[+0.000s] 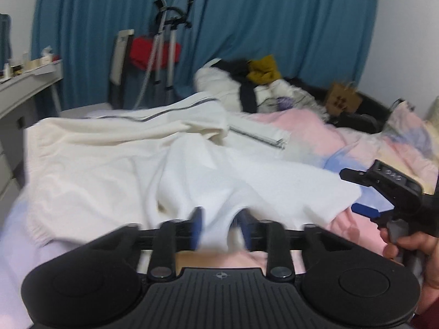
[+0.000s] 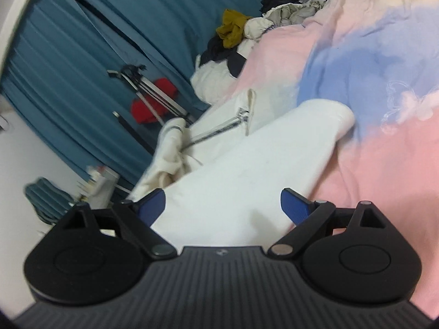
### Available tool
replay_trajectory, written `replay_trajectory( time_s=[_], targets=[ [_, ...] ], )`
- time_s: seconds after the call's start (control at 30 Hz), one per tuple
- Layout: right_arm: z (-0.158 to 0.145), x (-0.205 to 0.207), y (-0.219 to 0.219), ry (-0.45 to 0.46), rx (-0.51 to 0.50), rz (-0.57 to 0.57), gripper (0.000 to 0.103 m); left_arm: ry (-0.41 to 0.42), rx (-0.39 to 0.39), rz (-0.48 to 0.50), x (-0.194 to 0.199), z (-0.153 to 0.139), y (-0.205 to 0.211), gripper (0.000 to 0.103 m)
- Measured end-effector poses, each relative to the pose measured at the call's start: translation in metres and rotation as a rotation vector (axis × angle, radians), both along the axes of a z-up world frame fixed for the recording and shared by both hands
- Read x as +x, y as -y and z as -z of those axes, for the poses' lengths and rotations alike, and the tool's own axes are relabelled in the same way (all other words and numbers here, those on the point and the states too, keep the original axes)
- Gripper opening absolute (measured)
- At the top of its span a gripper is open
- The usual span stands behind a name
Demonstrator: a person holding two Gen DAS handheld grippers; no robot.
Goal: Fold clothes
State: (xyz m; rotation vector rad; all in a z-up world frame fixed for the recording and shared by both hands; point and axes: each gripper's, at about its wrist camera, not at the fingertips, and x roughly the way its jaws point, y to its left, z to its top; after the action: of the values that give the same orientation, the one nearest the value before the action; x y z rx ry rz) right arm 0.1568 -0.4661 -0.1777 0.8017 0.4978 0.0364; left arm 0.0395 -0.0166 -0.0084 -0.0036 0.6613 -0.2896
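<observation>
A cream-white zip jacket (image 1: 104,164) lies spread on the pastel pink and blue bed cover (image 1: 310,134). Its zipper (image 1: 255,134) runs toward the far side. My left gripper (image 1: 221,227) hovers low at the near edge. Its blue pads stand apart, and a fold of the white cloth rises between them with a gap beside the right pad. The picture is blurred there. In the right wrist view my right gripper (image 2: 223,205) is wide open over a folded white part of the jacket (image 2: 247,170), nothing pinched. That right gripper (image 1: 359,193) also shows at the right of the left wrist view, held by a hand (image 1: 406,244).
A heap of other clothes (image 1: 247,82) with a mustard piece (image 1: 264,68) sits at the bed's far end beside a cardboard box (image 1: 343,100). Blue curtains (image 1: 274,22) hang behind. A tripod (image 1: 164,49), a red item (image 1: 142,52) and a white desk (image 1: 24,87) stand at the left.
</observation>
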Motion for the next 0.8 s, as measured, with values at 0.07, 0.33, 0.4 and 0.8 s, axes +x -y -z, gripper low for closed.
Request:
replay_trajectory(
  time_s=[0.07,0.33,0.4,0.8],
  targets=[
    [0.004,0.004,-0.002,-0.020,-0.017,0.002,0.093,-0.009,0.038,0.020,-0.021,-0.020,0.013,0.048],
    [0.015,0.001,0.004,-0.081,-0.036,0.040,0.092,-0.037,0.093,0.177,-0.110,-0.110,0.077,0.082],
    [0.015,0.001,0.003,-0.081,-0.040,0.045,0.092,-0.028,0.068,0.217,-0.124,-0.124,0.082,0.082],
    [0.012,-0.003,0.007,-0.075,-0.031,0.050,0.092,-0.142,-0.011,0.119,-0.084,-0.139,0.058,0.081]
  ],
)
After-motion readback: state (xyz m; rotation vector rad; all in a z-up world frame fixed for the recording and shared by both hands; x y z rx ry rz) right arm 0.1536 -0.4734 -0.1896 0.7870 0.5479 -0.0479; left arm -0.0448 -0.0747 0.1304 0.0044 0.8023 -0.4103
